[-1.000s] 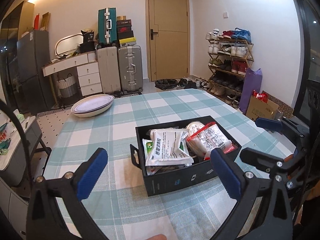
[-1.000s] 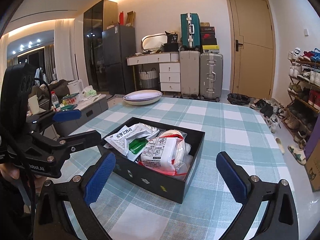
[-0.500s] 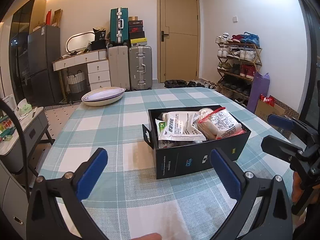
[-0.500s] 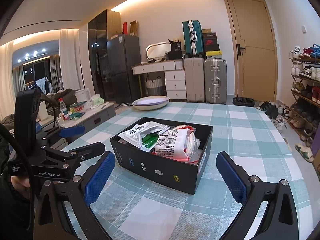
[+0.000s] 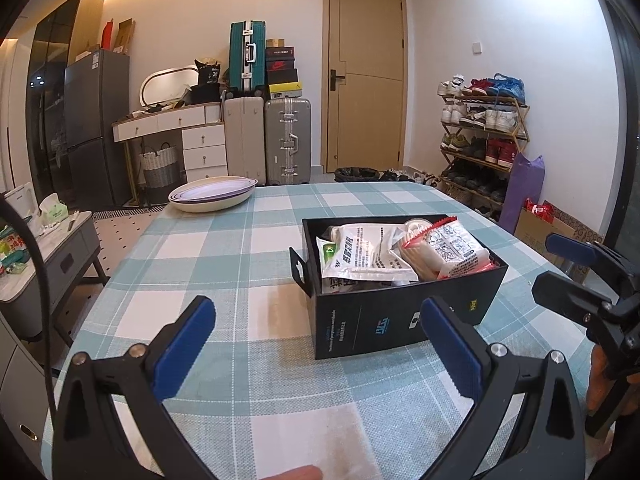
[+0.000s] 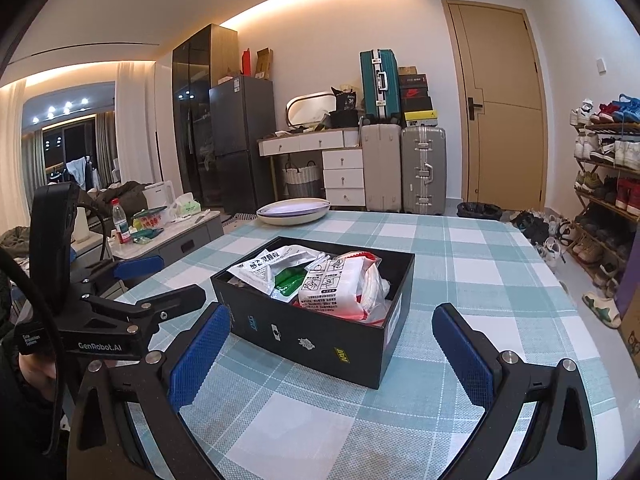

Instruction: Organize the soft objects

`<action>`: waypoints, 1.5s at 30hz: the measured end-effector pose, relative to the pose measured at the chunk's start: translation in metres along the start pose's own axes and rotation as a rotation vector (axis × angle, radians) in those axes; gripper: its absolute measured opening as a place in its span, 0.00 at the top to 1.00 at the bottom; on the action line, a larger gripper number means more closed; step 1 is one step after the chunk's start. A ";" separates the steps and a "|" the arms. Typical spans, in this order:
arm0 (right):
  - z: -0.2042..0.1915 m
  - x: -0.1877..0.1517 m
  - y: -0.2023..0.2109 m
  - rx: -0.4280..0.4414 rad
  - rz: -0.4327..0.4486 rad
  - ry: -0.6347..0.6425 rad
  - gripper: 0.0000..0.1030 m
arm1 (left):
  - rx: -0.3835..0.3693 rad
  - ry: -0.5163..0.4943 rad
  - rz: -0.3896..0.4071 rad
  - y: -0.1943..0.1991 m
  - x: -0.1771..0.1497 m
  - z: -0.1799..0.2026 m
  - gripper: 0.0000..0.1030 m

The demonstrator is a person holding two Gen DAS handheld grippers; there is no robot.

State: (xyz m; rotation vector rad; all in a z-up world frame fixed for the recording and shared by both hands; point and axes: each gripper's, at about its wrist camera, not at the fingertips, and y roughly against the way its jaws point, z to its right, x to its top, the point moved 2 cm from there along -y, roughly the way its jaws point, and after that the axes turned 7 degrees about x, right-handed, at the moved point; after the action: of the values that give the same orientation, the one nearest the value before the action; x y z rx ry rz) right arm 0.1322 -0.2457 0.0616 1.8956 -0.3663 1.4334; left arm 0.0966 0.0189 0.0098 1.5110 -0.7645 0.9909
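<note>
While both tools hang above the checked tablecloth [image 5: 248, 380], each stands with its two blue pads wide apart and nothing between them: the left gripper [image 5: 316, 350] sits nearest in its own view, and the right gripper [image 6: 330, 354] likewise in its own. At about one o'clock from the left gripper, and at twelve o'clock from the right, one black box [image 5: 400, 312] rests on the cloth, with one loop handle on its end wall. Inside it lie soft packets crowded together: one white pouch [image 5: 362, 258] with dark print, one green-and-white packet [image 6: 290, 280] tucked under that pouch, and one red-edged clear bag [image 5: 448, 248] of pale rolls leaning against the pouch. More may lie beneath; I cannot tell. Farther off, at eleven o'clock in the left view, one shallow white dish [image 5: 212, 196] sits near the table's far edge, well apart from the box. Beyond the table, two upright suitcases [image 5: 288, 140] stand side by side by the wall, with a third, teal suitcase [image 5: 247, 54] on top.
</note>
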 end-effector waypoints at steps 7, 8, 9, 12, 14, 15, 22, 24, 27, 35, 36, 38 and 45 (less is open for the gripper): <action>-0.004 0.000 0.000 0.000 -0.001 0.021 0.00 | -0.007 0.005 -0.005 -0.001 -0.002 -0.001 0.00; -0.003 0.000 0.000 0.000 0.000 0.022 0.00 | -0.007 0.009 -0.004 0.000 -0.003 -0.002 0.00; -0.004 0.000 0.000 -0.001 0.002 0.025 0.00 | -0.007 0.015 -0.005 0.000 -0.003 -0.003 0.00; -0.005 -0.001 0.001 -0.004 0.006 0.034 0.00 | -0.008 0.026 -0.002 0.000 -0.003 -0.006 0.00; -0.007 -0.001 0.002 -0.005 0.008 0.039 0.00 | -0.007 0.022 0.005 0.001 -0.003 -0.004 0.00; -0.008 -0.001 0.002 -0.006 0.008 0.041 0.00 | -0.008 0.019 0.009 0.002 -0.003 -0.004 0.00; -0.008 0.000 0.001 -0.006 0.009 0.044 0.00 | -0.006 0.006 0.013 0.004 -0.004 -0.002 0.00; -0.008 0.000 0.001 -0.006 0.009 0.043 0.00 | -0.007 0.002 0.018 0.005 -0.004 -0.001 0.00; -0.008 -0.001 0.001 -0.007 0.008 0.043 0.00 | -0.006 -0.004 0.019 0.005 -0.005 0.000 0.00; -0.008 -0.001 0.001 -0.006 0.009 0.043 0.00 | -0.007 -0.011 0.020 0.006 -0.004 0.002 0.00; -0.008 -0.001 0.001 -0.007 0.009 0.043 0.00 | -0.007 -0.011 0.020 0.006 -0.004 0.002 0.00; -0.008 -0.001 0.001 -0.007 0.009 0.044 0.00 | -0.007 -0.010 0.020 0.006 -0.004 0.002 0.00; -0.008 0.000 0.001 -0.007 0.012 0.042 0.00 | -0.009 -0.007 0.016 0.005 -0.004 0.003 0.00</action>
State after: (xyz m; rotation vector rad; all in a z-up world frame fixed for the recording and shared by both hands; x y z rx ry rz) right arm 0.1257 -0.2405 0.0630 1.8571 -0.3623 1.4755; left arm 0.0905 0.0147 0.0083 1.5032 -0.7858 0.9933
